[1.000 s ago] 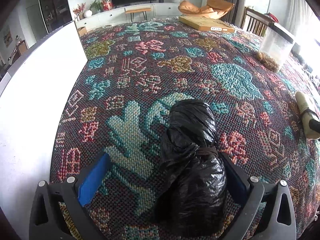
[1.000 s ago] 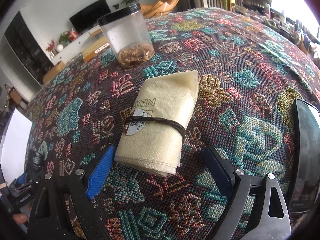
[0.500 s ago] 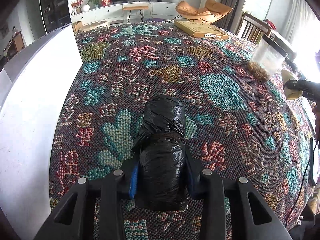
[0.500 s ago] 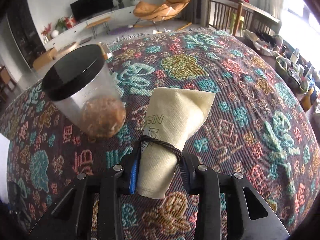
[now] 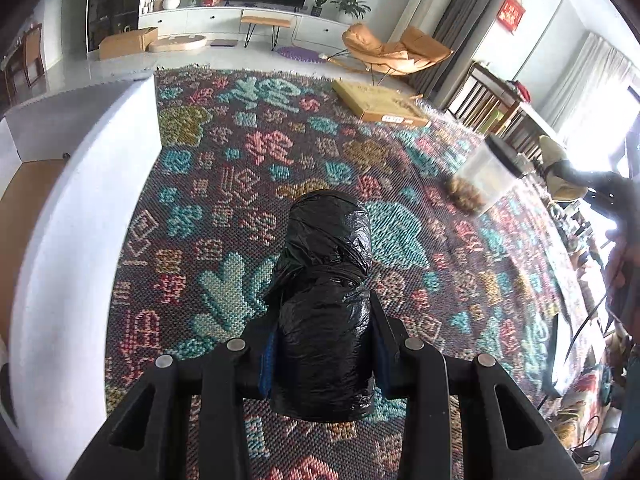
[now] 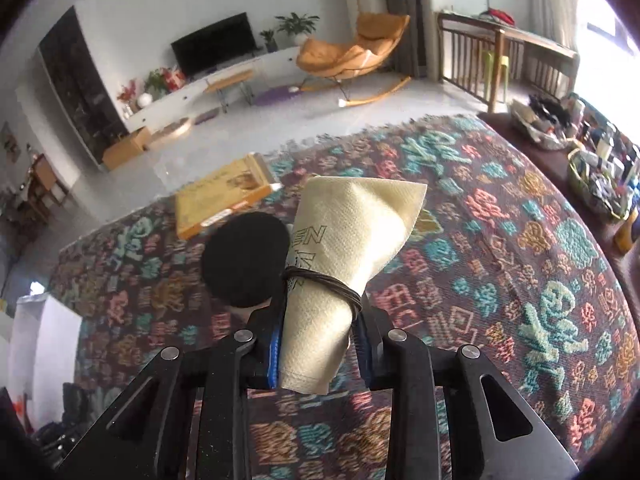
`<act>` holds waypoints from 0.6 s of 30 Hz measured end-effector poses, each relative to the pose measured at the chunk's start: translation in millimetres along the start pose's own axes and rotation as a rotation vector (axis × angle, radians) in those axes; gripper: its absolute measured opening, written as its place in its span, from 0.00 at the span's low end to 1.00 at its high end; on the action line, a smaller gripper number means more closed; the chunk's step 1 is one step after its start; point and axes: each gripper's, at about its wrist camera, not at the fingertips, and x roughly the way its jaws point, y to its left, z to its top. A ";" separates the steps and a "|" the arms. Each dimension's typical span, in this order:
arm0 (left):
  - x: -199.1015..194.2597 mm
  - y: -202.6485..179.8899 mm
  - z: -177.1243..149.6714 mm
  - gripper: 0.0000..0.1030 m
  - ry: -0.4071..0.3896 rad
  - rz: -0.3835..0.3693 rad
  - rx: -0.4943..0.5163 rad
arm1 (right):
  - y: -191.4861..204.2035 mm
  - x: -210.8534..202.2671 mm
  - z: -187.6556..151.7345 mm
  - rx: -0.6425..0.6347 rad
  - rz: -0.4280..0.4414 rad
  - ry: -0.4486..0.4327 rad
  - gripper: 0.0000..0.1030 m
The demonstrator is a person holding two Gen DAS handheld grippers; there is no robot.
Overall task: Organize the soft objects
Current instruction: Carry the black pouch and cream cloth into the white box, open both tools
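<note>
Now that both grippers have closed and lifted, the left gripper [image 5: 322, 354] clamps the crinkled black plastic bag roll [image 5: 326, 312] and the right gripper [image 6: 316, 350] pinches the cream band-tied paper-towel bundle [image 6: 340, 276], clear of the patterned woven rug [image 5: 240, 184] and ready to carry.

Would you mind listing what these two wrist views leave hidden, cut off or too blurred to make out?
- Left wrist view: the black bag roll's contents are hidden by its plastic; its sides are covered by the left gripper.
- Left wrist view: the clear jar is blurred, so its brown contents stay unclear.
- Right wrist view: the cream bundle hides part of the jar's black lid; its print is only partly legible.
</note>
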 end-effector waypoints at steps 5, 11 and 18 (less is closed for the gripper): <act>-78.7 45.8 -11.0 0.36 -0.064 0.045 -0.004 | 155.7 -49.1 -38.2 -0.140 0.289 0.035 0.30; -153.7 148.2 -59.3 0.36 -0.078 0.302 -0.065 | 350.3 -77.8 -129.5 -0.354 0.572 0.186 0.30; -181.7 211.0 -102.2 0.91 -0.114 0.449 -0.130 | 458.5 -43.5 -225.5 -0.456 0.641 0.372 0.77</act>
